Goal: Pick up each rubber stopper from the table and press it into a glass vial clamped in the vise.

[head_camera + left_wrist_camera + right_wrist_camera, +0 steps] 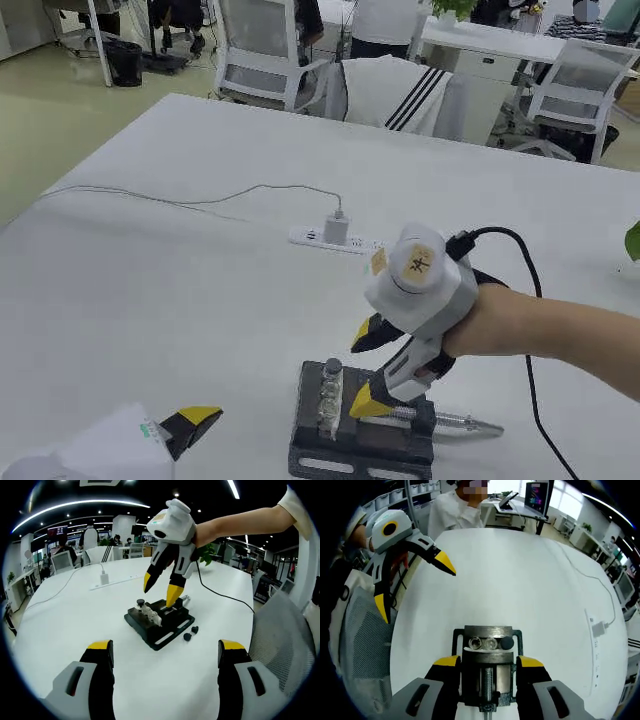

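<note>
White tabletop [150,300] is bearing two loose rubber stoppers [187,636] just ahead of the left tool [165,645], gaping empty like the right tool [361,368] hovering over the vise [160,622], and they are probably going to feel light and squashy, best pinched across their sides.

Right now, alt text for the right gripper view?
The open right hand-held gripper hovers over a vise holding three glass vials in a row: one capped with a black stopper, two open. The left hand-held gripper, also open, hangs at upper left above the white table.
</note>
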Tool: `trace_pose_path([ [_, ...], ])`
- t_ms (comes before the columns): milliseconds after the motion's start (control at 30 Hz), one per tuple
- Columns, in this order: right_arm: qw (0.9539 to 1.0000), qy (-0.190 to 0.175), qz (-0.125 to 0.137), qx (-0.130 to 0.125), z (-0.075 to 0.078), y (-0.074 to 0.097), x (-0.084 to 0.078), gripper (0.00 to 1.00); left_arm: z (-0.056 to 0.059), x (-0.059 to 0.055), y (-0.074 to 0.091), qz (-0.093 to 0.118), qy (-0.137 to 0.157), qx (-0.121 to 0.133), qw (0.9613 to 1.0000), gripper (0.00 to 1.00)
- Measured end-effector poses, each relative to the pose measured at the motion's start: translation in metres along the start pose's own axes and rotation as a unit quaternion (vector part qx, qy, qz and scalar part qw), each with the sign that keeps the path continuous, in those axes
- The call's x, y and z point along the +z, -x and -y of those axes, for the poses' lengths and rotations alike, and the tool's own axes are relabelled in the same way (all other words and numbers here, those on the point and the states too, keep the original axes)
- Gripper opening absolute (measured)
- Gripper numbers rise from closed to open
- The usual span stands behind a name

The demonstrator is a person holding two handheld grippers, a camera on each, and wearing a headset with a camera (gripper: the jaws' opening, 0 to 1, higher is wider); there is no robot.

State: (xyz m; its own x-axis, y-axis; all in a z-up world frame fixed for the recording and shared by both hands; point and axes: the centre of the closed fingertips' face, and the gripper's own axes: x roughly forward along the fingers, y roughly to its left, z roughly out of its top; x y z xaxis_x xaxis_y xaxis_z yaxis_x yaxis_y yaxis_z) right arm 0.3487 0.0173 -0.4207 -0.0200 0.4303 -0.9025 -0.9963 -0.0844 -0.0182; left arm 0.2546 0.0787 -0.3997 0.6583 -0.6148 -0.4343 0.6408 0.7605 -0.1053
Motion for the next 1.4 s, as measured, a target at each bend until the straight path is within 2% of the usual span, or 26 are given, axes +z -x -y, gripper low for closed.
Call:
trace_pose_path([
  [233, 0.9990, -0.032, 0.028, -0.014, -0.013, 0.007, -0.010, 0.39, -0.004, 0.001, 0.002, 0.000, -0.006, 0.002, 1.0000, 0.84],
  [667, 0.9961, -0.069, 0.049, -0.027, -0.042, 0.012, -0.032, 0.37, -0.003, -0.001, 0.005, -0.003, -0.011, -0.003, 0.9999, 0.84],
  [933, 0.9970, -0.066, 0.036, -0.018, -0.066, 0.007, -0.051, 0.34, 0.001, -0.003, 0.005, -0.004, -0.012, -0.008, 0.9999, 0.84],
  [1167, 0.9984, -0.053, 0.016, 0.010, -0.087, -0.005, -0.065, 0.31, 0.004, -0.005, 0.005, -0.006, -0.010, -0.011, 0.9999, 0.84],
  [1400, 0.9981, -0.057, 0.016, 0.016, -0.090, -0.014, -0.068, 0.26, 0.004, -0.007, 0.005, -0.007, -0.009, -0.012, 0.9999, 0.84],
])
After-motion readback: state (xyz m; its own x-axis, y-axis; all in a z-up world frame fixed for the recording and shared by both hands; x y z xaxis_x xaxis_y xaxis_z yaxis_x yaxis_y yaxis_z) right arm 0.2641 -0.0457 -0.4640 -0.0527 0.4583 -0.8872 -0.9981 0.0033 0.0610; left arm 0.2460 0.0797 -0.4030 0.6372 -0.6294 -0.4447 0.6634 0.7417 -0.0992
